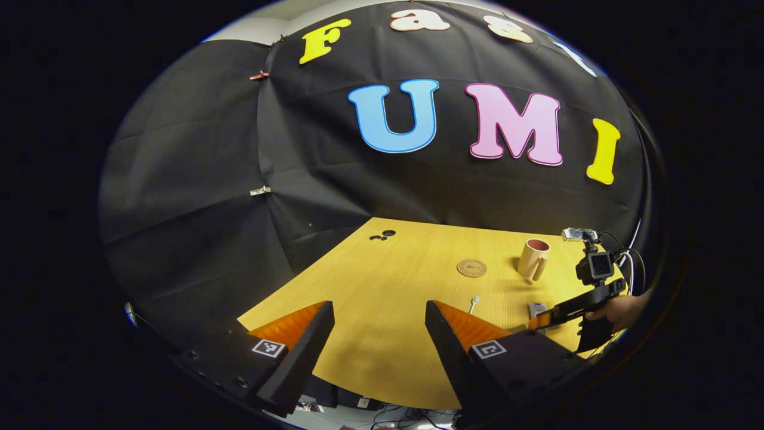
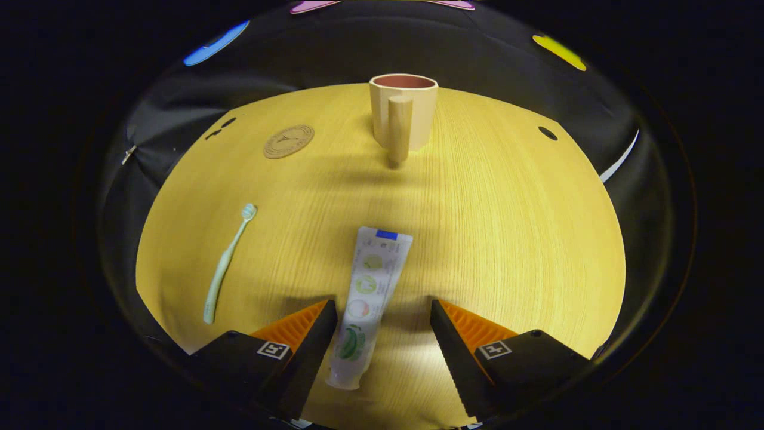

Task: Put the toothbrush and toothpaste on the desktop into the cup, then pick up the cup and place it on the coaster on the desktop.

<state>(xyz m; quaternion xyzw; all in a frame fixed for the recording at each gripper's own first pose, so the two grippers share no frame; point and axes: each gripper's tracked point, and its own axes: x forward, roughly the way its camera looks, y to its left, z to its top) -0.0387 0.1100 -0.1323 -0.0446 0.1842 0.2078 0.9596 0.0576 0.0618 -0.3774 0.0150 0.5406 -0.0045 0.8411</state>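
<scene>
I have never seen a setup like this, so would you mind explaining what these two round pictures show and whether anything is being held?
A person holds a two-finger gripper in each hand, and a fisheye camera rides on each. In the left gripper view, the left gripper hovers open over the wooden desk, with the other gripper farther off. In the right gripper view, the right gripper is open, its fingers either side of the toothpaste, not pressing it. A toothbrush, a cup and a round coaster lie apart. Nothing is held.
</scene>
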